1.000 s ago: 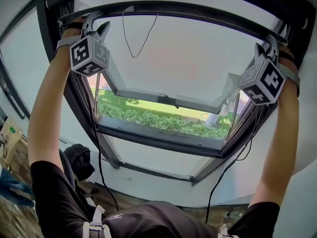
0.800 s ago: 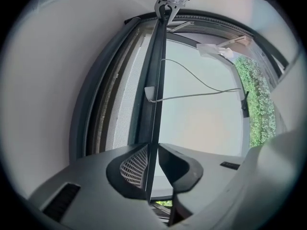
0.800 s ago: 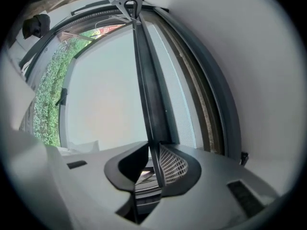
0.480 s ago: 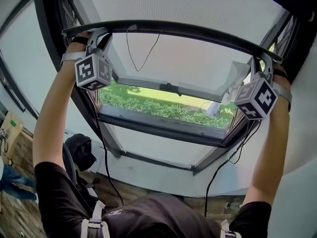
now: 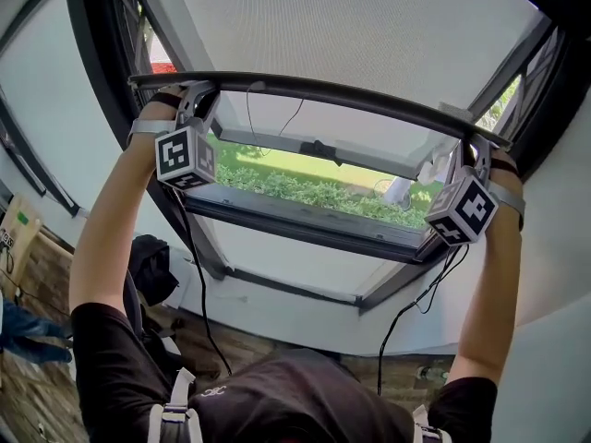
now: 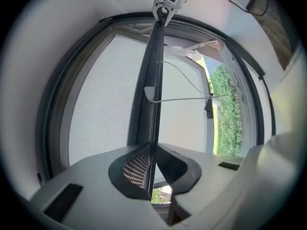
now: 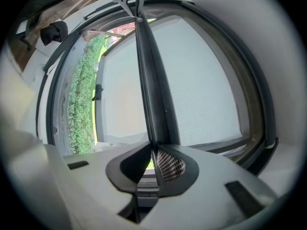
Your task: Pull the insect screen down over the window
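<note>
The insect screen's grey mesh (image 5: 351, 26) hangs from the top of the window, ending in a dark pull bar (image 5: 323, 90) that spans the opening. My left gripper (image 5: 198, 98) holds the bar's left end and my right gripper (image 5: 473, 144) its right end. Both pairs of jaws have just been closing and now pinch the bar's thin lip. In the left gripper view the bar (image 6: 152, 80) runs from my left gripper (image 6: 150, 166) to the right gripper (image 6: 163, 13). In the right gripper view the bar (image 7: 151, 95) leaves my right gripper (image 7: 153, 163) toward the left gripper (image 7: 132, 4).
Behind the bar the window sash (image 5: 319, 155) is tilted open, with a green hedge (image 5: 314, 192) outside. A thin cord (image 5: 249, 118) dangles from the bar. The lower window frame (image 5: 305, 224) lies below. Cables (image 5: 194, 284) hang from the grippers; a black bag (image 5: 148, 266) sits on the floor.
Both grippers and the pull bar have come down together, and much more mesh now shows above the bar. The gap of open window under the bar has shrunk.
</note>
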The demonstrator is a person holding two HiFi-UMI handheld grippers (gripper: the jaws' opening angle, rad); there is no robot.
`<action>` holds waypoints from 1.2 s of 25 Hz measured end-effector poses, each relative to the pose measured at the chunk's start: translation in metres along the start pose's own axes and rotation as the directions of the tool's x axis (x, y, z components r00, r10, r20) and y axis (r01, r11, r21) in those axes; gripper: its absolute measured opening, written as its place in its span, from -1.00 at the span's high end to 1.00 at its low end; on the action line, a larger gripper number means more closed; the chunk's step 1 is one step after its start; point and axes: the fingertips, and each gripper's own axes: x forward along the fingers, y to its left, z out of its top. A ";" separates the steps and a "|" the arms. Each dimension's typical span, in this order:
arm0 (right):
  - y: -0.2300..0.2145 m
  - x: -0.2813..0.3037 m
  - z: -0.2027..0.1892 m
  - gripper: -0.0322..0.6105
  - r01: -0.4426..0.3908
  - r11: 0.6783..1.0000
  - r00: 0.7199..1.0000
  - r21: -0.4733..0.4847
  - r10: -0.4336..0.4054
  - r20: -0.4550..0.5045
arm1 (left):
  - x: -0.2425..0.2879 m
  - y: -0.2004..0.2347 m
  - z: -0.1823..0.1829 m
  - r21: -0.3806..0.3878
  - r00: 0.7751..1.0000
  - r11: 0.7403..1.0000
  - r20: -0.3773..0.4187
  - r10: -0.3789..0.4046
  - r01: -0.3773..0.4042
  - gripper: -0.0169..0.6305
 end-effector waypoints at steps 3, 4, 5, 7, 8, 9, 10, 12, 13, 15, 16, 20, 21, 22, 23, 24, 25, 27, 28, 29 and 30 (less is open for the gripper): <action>0.021 0.001 -0.002 0.77 -0.024 1.000 1.000 -0.011 0.024 -0.005 | -0.002 -0.020 0.001 0.005 1.000 1.000 0.002 -0.018 0.018 0.79; 0.027 0.001 -0.002 0.77 -0.028 1.000 1.000 -0.011 0.028 -0.003 | -0.002 -0.026 0.001 0.000 1.000 1.000 0.003 -0.022 0.022 0.79; 0.032 0.000 -0.003 0.77 -0.035 0.999 0.999 -0.009 0.035 -0.001 | -0.002 -0.032 0.001 -0.003 1.000 1.000 0.003 -0.025 0.025 0.80; 0.041 -0.001 -0.004 0.77 -0.050 0.999 0.999 -0.005 0.050 -0.003 | 0.000 -0.044 -0.004 0.000 1.000 1.000 -0.003 -0.029 0.029 0.80; 0.045 -0.001 -0.005 0.77 -0.058 0.998 0.998 -0.005 0.058 -0.005 | 0.001 -0.050 -0.006 -0.001 0.999 0.999 -0.006 -0.033 0.033 0.79; 0.050 -0.001 -0.006 0.77 -0.068 0.998 0.998 -0.004 0.068 -0.006 | 0.001 -0.055 -0.008 -0.007 0.999 0.999 -0.007 -0.042 0.042 0.80; 0.055 -0.001 -0.005 0.77 -0.081 0.997 0.997 -0.004 0.081 -0.006 | 0.001 -0.061 -0.009 -0.011 0.999 0.999 -0.009 -0.053 0.053 0.80; 0.068 -0.001 -0.005 0.78 -0.112 0.994 0.994 -0.012 0.112 -0.010 | 0.000 -0.073 -0.013 -0.005 0.997 0.997 -0.016 -0.079 0.079 0.81; 0.076 0.000 -0.006 0.79 -0.127 0.992 0.992 -0.018 0.127 -0.013 | -0.001 -0.081 -0.014 0.001 0.995 0.996 -0.020 -0.093 0.093 0.81; 0.090 0.000 -0.009 0.79 -0.143 0.989 0.990 -0.025 0.143 -0.016 | -0.002 -0.095 -0.015 0.008 0.994 0.994 -0.028 -0.107 0.107 0.82; 0.094 0.000 -0.010 0.79 -0.142 0.990 0.990 -0.025 0.141 -0.016 | -0.002 -0.100 -0.016 0.006 0.994 0.994 -0.030 -0.107 0.107 0.80; 0.104 0.002 -0.013 0.80 -0.152 0.988 0.988 -0.015 0.152 -0.018 | -0.002 -0.109 -0.012 -0.033 0.990 0.991 -0.036 -0.134 0.133 0.81; 0.107 0.002 -0.014 0.79 -0.160 0.987 0.987 -0.016 0.160 -0.020 | -0.003 -0.111 -0.009 -0.032 0.989 0.990 -0.035 -0.141 0.140 0.81; 0.111 0.002 -0.015 0.79 -0.170 0.985 0.985 -0.016 0.169 -0.023 | -0.004 -0.114 -0.008 -0.030 0.988 0.988 -0.037 -0.150 0.149 0.83; 0.115 0.002 -0.015 0.79 -0.176 0.984 0.984 -0.018 0.175 -0.025 | -0.003 -0.118 -0.010 -0.026 0.987 0.987 -0.040 -0.157 0.156 0.83; 0.117 0.002 -0.016 0.79 -0.176 0.984 0.984 -0.019 0.176 -0.025 | -0.002 -0.122 -0.013 -0.018 0.986 0.987 -0.043 -0.159 0.158 0.83; 0.118 0.002 -0.016 0.79 -0.173 0.985 0.985 -0.018 0.173 -0.024 | -0.001 -0.125 -0.015 -0.013 0.986 0.987 -0.045 -0.158 0.157 0.83; 0.120 0.002 -0.017 0.79 -0.179 0.984 0.984 -0.013 0.179 -0.023 | -0.001 -0.127 -0.015 -0.023 0.985 0.986 -0.047 -0.165 0.164 0.83; 0.124 0.002 -0.017 0.79 -0.192 0.981 0.981 -0.012 0.192 -0.024 | -0.002 -0.129 -0.013 -0.031 0.983 0.984 -0.047 -0.176 0.174 0.83; 0.129 0.002 -0.017 0.79 -0.210 0.978 0.978 -0.013 0.209 -0.025 | -0.003 -0.131 -0.011 -0.036 0.981 0.981 -0.047 -0.190 0.188 0.83; 0.137 0.002 -0.018 0.79 -0.231 0.973 0.973 -0.017 0.231 -0.028 | -0.005 -0.137 -0.010 -0.033 0.977 0.978 -0.049 -0.208 0.206 0.83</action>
